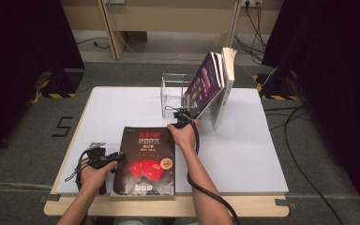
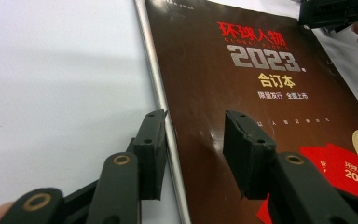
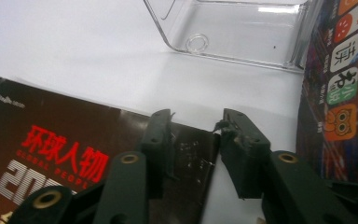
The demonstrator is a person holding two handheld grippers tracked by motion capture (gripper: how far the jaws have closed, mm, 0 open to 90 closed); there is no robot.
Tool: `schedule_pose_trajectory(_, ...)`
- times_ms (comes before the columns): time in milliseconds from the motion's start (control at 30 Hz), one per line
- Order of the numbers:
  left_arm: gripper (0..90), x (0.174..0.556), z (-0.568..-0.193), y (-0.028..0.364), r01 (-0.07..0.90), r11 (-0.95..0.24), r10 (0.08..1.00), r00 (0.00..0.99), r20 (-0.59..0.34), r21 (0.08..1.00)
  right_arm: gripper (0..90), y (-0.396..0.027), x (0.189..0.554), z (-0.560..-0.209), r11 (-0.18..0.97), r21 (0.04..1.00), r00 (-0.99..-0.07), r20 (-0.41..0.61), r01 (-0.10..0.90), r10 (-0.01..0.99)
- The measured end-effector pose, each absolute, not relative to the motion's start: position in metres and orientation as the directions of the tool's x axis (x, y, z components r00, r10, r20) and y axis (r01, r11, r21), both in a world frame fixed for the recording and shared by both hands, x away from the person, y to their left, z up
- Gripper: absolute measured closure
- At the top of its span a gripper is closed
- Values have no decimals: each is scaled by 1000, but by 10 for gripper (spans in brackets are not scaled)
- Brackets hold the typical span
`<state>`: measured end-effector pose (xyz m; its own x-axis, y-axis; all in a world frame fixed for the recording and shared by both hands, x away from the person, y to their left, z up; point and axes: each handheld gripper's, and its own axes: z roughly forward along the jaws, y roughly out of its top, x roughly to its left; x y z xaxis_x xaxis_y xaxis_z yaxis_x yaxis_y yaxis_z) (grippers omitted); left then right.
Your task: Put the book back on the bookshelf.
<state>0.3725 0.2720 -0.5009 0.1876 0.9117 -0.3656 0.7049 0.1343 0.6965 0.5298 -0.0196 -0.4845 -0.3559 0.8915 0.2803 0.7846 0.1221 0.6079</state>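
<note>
A dark brown book (image 1: 145, 161) with red and white print lies flat at the table's front. My left gripper (image 1: 116, 157) rests at its left edge. In the left gripper view, the left gripper (image 2: 196, 116) is open and straddles the book's spine edge (image 2: 161, 93), one jaw over the table and one over the cover. My right gripper (image 1: 180, 116) is at the book's far right corner. In the right gripper view, the right gripper (image 3: 196, 115) is open with that corner (image 3: 196, 140) lying between its jaws, pads not pressing.
A clear acrylic stand (image 1: 173, 91) sits at the back middle of the white table (image 1: 243, 150). A purple-covered book (image 1: 205, 84) and a white book (image 1: 226, 79) lean against it on the right. Cables trail over the front edge and floor.
</note>
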Motion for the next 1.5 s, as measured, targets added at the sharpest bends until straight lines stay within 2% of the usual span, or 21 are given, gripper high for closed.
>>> schedule_pose_trajectory(300, 583, 373, -500, 271, 709, 127, 914, 188, -359, 694, 643, -16, 530, -485, 173, 608, -380, 230, 775, 896)
schedule_pose_trajectory(500, 582, 373, -499, 270, 710, 121, 917, 188, -352, 694, 694, -17, 532, -483, 191, 593, -389, 225, 782, 893)
schedule_pose_trajectory(567, 582, 374, -499, 270, 710, 119, 917, 189, -350, 694, 728, -17, 533, -482, 167, 574, -365, 248, 802, 898)
schedule_pose_trajectory(733, 583, 374, -499, 269, 710, 110, 921, 190, -340, 695, 822, -23, 533, -485, 146, 596, -371, 273, 789, 888)
schedule_pose_trajectory(900, 580, 373, -500, 270, 707, 113, 919, 194, -344, 698, 859, -28, 533, -486, 107, 595, -355, 317, 797, 880)
schedule_pose_trajectory(1067, 581, 373, -500, 272, 707, 127, 911, 194, -363, 696, 875, -27, 533, -483, 121, 602, -363, 299, 789, 882)
schedule_pose_trajectory(1500, 551, 374, -500, 275, 699, 151, 900, 196, -390, 699, 881, -32, 517, -464, 81, 670, -393, 329, 738, 859)
